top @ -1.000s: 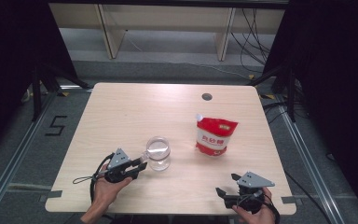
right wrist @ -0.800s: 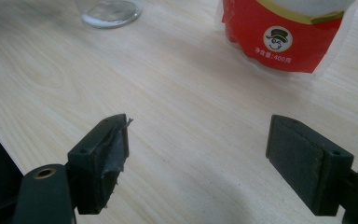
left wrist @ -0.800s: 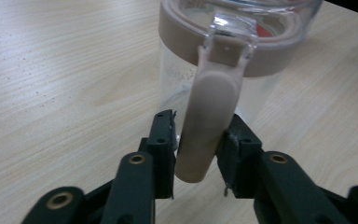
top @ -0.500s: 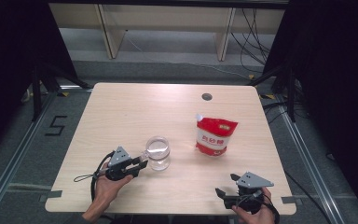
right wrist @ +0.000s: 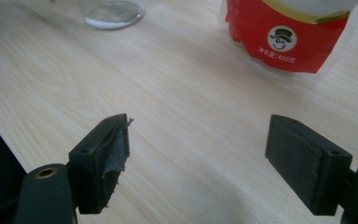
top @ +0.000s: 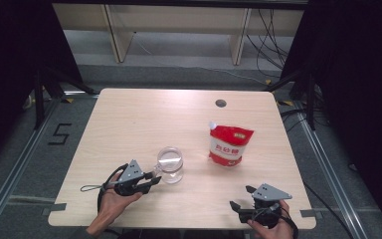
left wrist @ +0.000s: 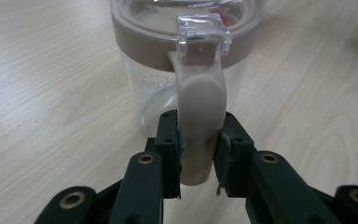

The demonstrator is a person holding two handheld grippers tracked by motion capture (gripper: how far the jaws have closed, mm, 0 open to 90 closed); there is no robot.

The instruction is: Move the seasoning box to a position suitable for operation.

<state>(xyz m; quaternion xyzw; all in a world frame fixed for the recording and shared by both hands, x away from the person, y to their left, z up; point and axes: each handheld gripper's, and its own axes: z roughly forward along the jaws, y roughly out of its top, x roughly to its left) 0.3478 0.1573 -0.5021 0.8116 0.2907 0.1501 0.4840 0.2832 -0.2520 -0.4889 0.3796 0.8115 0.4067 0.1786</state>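
One jar [top: 170, 164]; one pouch [top: 230, 145] (red)

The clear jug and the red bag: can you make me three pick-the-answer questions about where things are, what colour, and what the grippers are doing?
1. Where does the red pouch stand on the table?
A. right of the clear jug
B. left of the clear jug
C. on top of the clear jug

2. What colour is the handle of the clear jug?
A. green
B. beige
C. blue

3. What is the left gripper doing?
A. hanging open over bare wood
B. holding the pouch
C. clamping the jug's handle

Answers: 1 A, the high view shows the pouch to the jug's right. 2 B, the handle and lid rim look beige. 3 C, its jaws press both sides of the handle, while the right gripper stands open.
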